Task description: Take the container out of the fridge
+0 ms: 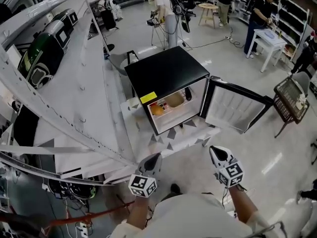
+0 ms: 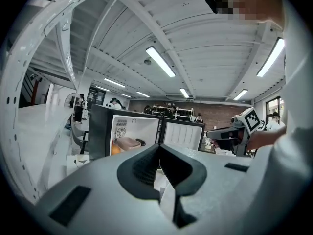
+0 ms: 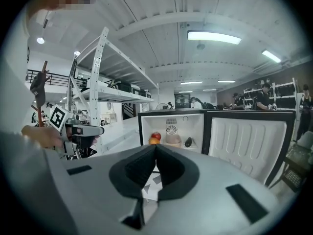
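Held left gripper [image 1: 152, 158] and right gripper [image 1: 216, 151] with claws pressed together on nothing, at 6 o'clock of the open fridge [image 1: 166, 71], beige container [image 1: 174, 100] inside between fruit [image 1: 156, 109] at 9 and dark item [image 1: 188, 94] at 3, door [image 1: 233, 108] swung to 3 o'clock, white rack [image 1: 74, 108] crowding 9 o'clock, bare floor [image 1: 190, 165] open ahead

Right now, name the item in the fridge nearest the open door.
The dark oval item, farthest right; the beige container sits in the middle, the red fruit and orange fruit at the left.
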Demonstrator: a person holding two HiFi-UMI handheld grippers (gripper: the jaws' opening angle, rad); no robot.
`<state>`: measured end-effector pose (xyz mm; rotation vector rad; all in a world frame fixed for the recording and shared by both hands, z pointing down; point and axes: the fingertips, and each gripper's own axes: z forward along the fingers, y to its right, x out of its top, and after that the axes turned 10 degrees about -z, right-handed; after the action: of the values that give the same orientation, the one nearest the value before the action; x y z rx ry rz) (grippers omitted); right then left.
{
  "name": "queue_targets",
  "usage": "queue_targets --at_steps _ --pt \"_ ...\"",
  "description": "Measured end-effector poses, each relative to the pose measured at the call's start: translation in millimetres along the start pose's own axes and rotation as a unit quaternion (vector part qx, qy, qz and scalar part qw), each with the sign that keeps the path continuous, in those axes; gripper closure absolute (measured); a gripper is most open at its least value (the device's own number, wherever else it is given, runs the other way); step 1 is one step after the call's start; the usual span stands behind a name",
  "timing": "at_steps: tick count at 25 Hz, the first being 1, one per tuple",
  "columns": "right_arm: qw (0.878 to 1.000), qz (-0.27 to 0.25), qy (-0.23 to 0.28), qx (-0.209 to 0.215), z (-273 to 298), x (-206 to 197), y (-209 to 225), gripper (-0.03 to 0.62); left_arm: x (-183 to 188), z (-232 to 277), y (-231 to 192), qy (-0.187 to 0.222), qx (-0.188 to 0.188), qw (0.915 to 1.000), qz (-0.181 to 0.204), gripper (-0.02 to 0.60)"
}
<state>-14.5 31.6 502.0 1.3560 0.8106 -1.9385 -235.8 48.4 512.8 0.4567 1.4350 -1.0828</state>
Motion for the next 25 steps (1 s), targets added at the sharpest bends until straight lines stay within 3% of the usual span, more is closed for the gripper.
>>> queue_targets --at_steps 5,12,25 --pt "1.000 0.000 -0.004 -0.019 19 5 -4 0.588 2 12 -16 -0.013 -0.028 0.9993 0.020 0.577" --pt "0.999 0.005 -0.010 -0.039 31 5 -3 0.588 6 24 -32 -0.019 -0.043 0.9987 0.017 0.577" --pt "1.000 0.014 -0.006 -0.017 63 -2 40 0.588 10 70 -38 -0.024 -0.015 0.9993 0.025 0.577"
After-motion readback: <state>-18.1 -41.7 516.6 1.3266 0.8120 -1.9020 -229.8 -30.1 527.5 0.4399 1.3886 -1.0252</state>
